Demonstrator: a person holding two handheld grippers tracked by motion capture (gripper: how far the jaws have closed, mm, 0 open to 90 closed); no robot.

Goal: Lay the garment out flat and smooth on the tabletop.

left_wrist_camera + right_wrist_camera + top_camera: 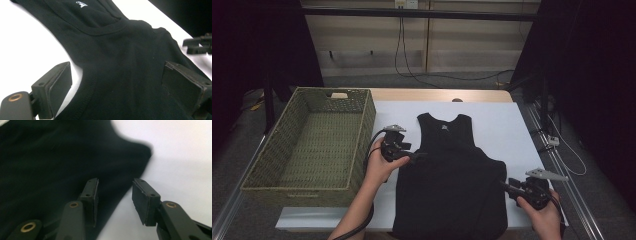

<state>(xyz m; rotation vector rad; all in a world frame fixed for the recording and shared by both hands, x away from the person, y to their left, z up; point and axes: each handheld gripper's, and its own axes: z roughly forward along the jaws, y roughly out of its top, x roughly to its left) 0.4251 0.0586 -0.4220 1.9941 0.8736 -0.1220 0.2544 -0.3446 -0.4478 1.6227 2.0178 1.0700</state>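
A black tank top lies flat on the white table cover, neck toward the far side and hem at the near edge. My left gripper rests at the garment's left armhole. In the left gripper view this gripper stands wide open, with the tank top lying slack between the pads. My right gripper is at the garment's right side edge. In the right gripper view it is open, with the tank top's edge beneath its left jaw and nothing pinched.
A large woven green basket stands empty on the left of the table, close to my left hand. The right gripper's jaws appear far off in the left gripper view. Cables trail on the floor behind the table.
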